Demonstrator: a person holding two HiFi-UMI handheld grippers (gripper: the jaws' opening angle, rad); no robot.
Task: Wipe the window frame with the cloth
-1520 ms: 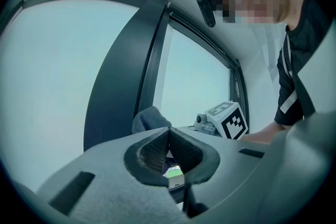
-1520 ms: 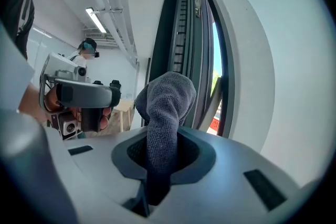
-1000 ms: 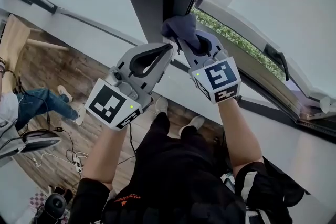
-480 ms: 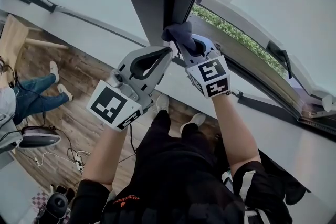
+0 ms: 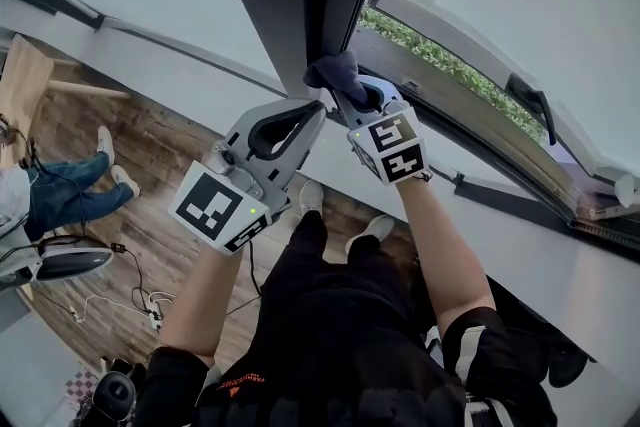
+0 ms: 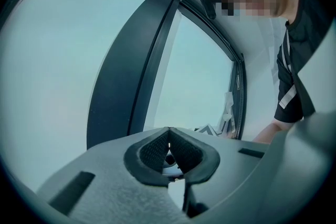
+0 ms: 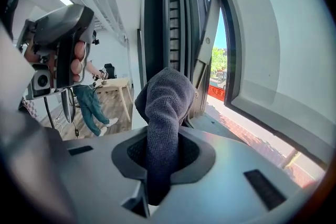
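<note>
Centre, the cloth: grey, nubbly, soft weave. Above it the frame, dark, smooth, matt. The right claw is matt grey plastic with rough black pads. Lower left, a floor of grainy wood planks.

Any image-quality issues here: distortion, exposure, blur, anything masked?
Head view: sharp and evenly lit, window frame lines leaning from the wide lens. Left gripper view: strong fisheye bowing, dark vignetted corners, a mosaic patch at top right. Right gripper view: same fisheye vignette, cloth sharp, outdoor strip bright but still readable.
</note>
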